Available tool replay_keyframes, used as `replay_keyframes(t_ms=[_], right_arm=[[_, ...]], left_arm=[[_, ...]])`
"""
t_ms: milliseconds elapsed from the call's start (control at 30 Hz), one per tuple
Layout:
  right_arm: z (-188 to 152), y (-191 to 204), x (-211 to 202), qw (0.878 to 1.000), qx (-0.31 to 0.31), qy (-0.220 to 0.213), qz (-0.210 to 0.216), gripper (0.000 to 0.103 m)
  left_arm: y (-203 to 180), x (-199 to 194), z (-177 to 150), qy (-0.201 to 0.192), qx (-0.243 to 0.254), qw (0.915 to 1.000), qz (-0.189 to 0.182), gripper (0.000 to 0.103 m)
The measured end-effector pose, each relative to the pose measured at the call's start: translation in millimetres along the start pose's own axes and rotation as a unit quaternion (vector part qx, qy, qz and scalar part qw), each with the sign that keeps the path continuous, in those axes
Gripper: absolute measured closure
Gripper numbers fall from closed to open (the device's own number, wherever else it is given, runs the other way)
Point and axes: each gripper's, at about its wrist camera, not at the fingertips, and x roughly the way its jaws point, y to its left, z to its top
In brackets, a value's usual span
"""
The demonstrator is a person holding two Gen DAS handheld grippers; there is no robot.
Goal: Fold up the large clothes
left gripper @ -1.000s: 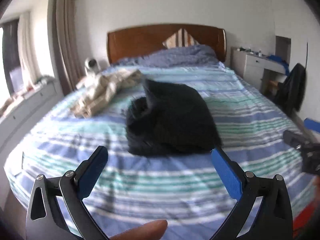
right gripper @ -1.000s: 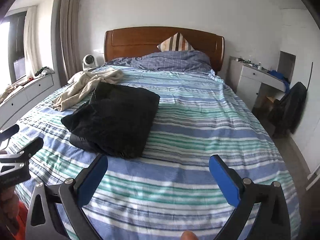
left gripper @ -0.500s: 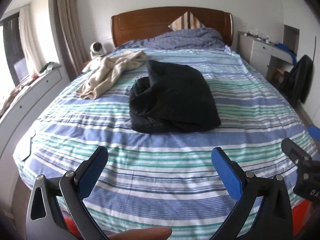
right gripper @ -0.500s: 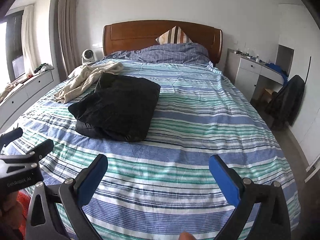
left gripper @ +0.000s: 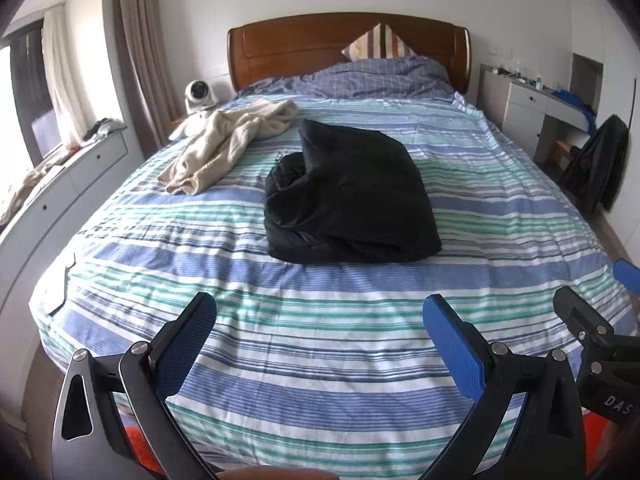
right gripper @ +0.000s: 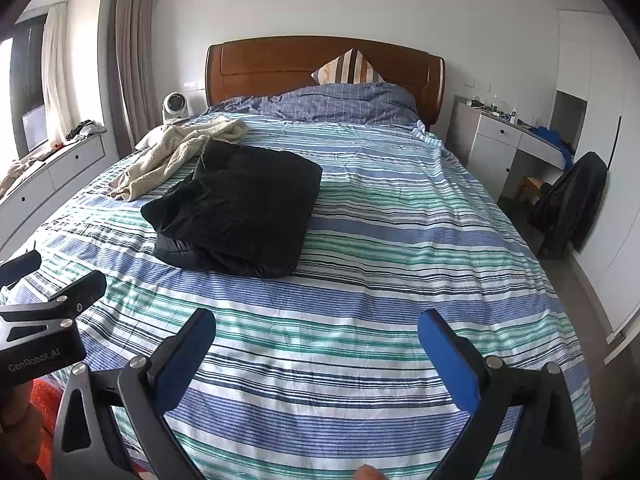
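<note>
On striped bedsheet [left gripper: 320, 344]: black puffy folded jacket [left gripper: 352, 204] | left gripper [left gripper: 320, 320] wide | right gripper [right gripper: 316, 334] wide

"GenRobot.AI" is printed on the left hand-held gripper [right gripper: 48, 276]'s body.

The folded jacket [left gripper: 352, 196] lies mid-bed [left gripper: 320, 340], the sweater [left gripper: 228, 140] behind-left, touching it.

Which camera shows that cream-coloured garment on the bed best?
The left wrist view: the cream garment lies spread out, almost fully visible. In the right wrist view the black jacket hides part of it.
</note>
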Motion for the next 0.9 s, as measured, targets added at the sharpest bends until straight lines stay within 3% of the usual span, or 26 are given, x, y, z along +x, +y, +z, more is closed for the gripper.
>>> replay_keyframes(t_ms=[900], right_arm=[[1.9,4.0,-2.3,1.0,-0.009,0.004,-0.012,0.0]], left_arm=[[1.7,0.3,1.0,-0.005,0.002,1.0,0.005,0.0]])
